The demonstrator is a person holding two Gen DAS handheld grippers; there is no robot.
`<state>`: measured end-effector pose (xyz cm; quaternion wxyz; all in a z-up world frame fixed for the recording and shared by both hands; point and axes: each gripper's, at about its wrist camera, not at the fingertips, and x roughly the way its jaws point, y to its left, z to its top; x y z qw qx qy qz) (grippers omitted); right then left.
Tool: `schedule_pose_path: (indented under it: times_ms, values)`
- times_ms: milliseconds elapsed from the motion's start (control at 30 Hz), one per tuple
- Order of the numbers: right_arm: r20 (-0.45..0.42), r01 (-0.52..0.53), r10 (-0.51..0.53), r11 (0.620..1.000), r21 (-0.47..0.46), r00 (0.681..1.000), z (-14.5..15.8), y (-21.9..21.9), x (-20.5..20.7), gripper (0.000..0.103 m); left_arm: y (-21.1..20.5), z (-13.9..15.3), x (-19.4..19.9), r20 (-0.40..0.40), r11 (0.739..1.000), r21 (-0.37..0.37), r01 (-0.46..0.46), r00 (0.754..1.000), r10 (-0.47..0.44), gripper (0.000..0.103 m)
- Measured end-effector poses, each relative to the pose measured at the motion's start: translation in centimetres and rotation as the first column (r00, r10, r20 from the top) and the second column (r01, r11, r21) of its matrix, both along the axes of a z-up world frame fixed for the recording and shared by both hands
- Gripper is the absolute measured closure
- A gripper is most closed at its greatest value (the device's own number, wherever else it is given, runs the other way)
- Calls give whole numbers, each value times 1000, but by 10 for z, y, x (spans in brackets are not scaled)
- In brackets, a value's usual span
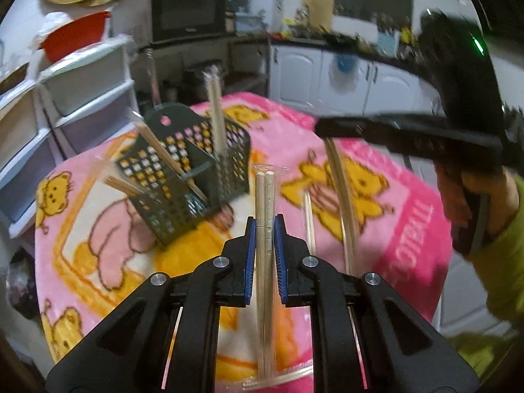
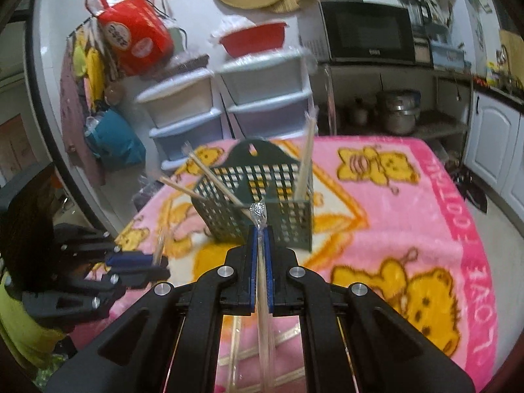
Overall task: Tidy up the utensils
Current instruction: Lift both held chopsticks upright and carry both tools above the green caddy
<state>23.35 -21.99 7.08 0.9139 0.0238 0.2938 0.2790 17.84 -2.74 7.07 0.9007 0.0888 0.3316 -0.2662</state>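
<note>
A dark green lattice basket (image 1: 170,177) (image 2: 281,209) stands on the pink bear blanket (image 1: 409,229), with several chopsticks sticking out of it. My left gripper (image 1: 265,226) is shut on a plastic-wrapped pair of chopsticks (image 1: 264,196), held above the blanket just in front of the basket. My right gripper (image 2: 261,232) is shut on another wrapped pair (image 2: 258,216), whose crinkled wrapper end points at the basket. In the left wrist view the right gripper (image 1: 322,127) comes in from the right, its pair (image 1: 342,190) hanging down. The right wrist view shows the left gripper (image 2: 160,267) low on the left.
More wrapped chopsticks (image 2: 288,337) (image 1: 308,219) lie on the blanket below the grippers. Plastic drawer units (image 2: 262,91) stand behind the table, a microwave (image 2: 366,32) on a shelf beyond. White cabinets (image 1: 344,72) line the far side. A person's green sleeve (image 1: 504,262) is at the right.
</note>
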Motion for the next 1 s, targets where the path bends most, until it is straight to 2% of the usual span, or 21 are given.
schedule_pose_path:
  times_ms: [167, 400, 600, 833, 1000]
  values:
    - [59, 1, -1, 1000, 15, 998, 15, 1, -9, 99, 14, 22, 8, 32, 993, -94, -66, 997, 69, 95]
    - [101, 10, -16, 998, 61, 995, 27, -3, -12, 99, 27, 48, 19, 57, 965, -204, -162, 983, 177, 95]
    - [134, 18, -29, 996, 82, 991, 41, -3, -11, 99, 27, 68, 28, 90, 941, -258, -218, 965, 248, 95]
    - [189, 16, -34, 996, 93, 981, 64, 0, -6, 99, 25, 94, 44, 107, 915, -322, -243, 951, 290, 95]
    - [250, 25, -45, 996, 85, 967, 85, 2, 0, 99, 21, 111, 53, 142, 906, -339, -255, 938, 317, 96]
